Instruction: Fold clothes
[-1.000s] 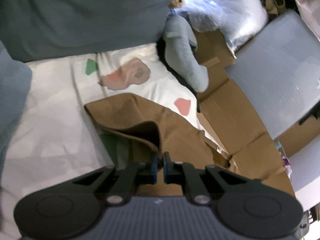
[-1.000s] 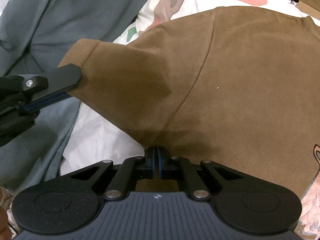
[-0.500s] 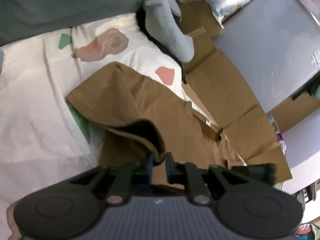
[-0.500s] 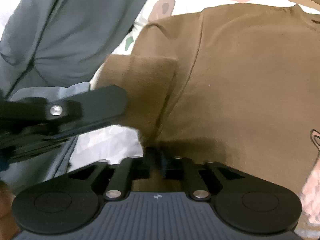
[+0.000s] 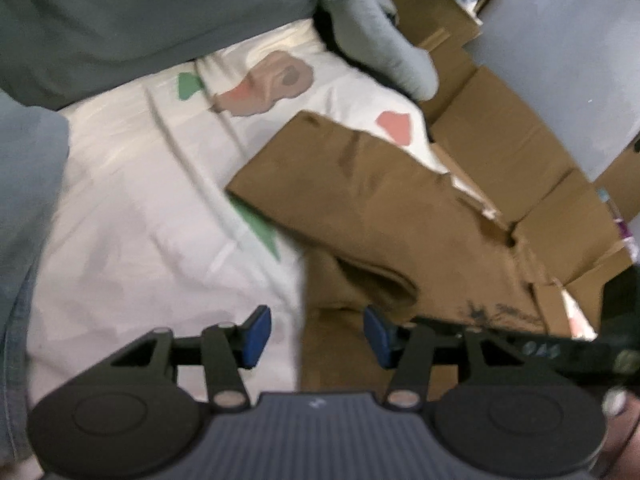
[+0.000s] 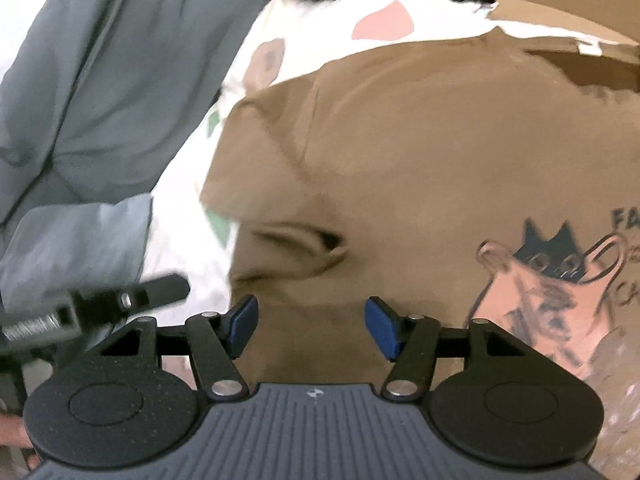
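The brown shirt runs off the right edge, cutting its print's lettering short; motion blur smears both views.

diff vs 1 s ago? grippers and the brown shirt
Both let go: the left hand-held gripper and right hand-held gripper have just been opening, dropping the brown T-shirt, whose sleeve now lies folded inward. The patterned sheet and grey garment are unchanged.

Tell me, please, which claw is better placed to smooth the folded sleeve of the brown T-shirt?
Probably the right claw: it is open directly above the brown T-shirt, near the puckered sleeve. The left claw, also open, straddles the shirt's edge, half over the white sheet.
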Tool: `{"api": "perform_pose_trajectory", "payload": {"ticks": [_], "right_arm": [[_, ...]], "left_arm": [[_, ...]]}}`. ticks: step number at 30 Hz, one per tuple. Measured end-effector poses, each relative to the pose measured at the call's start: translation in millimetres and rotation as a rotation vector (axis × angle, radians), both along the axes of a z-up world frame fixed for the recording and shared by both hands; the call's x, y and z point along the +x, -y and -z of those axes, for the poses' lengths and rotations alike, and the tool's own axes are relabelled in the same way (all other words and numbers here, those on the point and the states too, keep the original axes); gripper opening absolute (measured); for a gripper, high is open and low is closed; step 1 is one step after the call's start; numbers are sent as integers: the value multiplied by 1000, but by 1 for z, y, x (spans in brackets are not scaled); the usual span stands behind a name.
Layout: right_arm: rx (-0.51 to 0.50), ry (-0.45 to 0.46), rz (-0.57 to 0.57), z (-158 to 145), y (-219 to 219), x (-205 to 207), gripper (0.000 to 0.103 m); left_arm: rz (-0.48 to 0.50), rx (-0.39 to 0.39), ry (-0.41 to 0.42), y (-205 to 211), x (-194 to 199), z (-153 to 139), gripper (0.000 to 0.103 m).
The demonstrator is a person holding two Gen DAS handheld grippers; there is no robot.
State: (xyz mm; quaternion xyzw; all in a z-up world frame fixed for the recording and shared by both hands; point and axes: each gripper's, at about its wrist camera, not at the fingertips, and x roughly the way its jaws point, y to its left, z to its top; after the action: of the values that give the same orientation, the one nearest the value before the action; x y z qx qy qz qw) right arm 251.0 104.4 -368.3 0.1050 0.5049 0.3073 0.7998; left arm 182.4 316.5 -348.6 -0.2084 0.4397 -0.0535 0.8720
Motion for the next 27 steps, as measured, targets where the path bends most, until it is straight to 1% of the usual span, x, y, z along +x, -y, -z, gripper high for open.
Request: {"api": "perform_pose_trajectory", "payload": {"ticks": [2,4,5,7,8,10,13,15,16,17,18,20,23,27], "right_arm": [[-20,17,-11,-2,4,4,66],[-49,33,-40,-2,-3,12,66],[-63,40,-55,-1,-7,16,65],[-95,54,-90,-1,-15,19,65],[-110,62,-107,-2,-19,21,65],[-142,84,-146,-4,-27,22,64],[-197,109,-201,-4,-39,23,62],[-225,126,-234,-4,-46,24,56],[-233,129,-240,-5,-48,24,49],[-241,131,-247,-5,-50,25,43],[-246,132,-249,-6,-51,25,32],[-230,123,-222,-10,-47,27,16],[-203,107,-187,-15,-41,25,8],[-171,75,-145,-19,-32,15,8]], "left_arm": [[-4,12,-15,2,4,7,51],[-2,24,-26,4,7,14,43],[3,31,-30,6,9,17,41],[13,45,-31,9,12,20,32],[20,54,-33,11,14,22,30],[31,67,-41,13,18,26,21],[44,70,-45,15,21,28,13],[54,86,-44,16,23,29,10],[55,91,-45,17,23,29,8],[55,97,-46,17,23,30,8],[54,99,-46,16,23,30,7],[49,100,-43,15,23,30,7],[27,90,-42,13,21,31,6],[-7,65,-47,9,21,34,6]]}}
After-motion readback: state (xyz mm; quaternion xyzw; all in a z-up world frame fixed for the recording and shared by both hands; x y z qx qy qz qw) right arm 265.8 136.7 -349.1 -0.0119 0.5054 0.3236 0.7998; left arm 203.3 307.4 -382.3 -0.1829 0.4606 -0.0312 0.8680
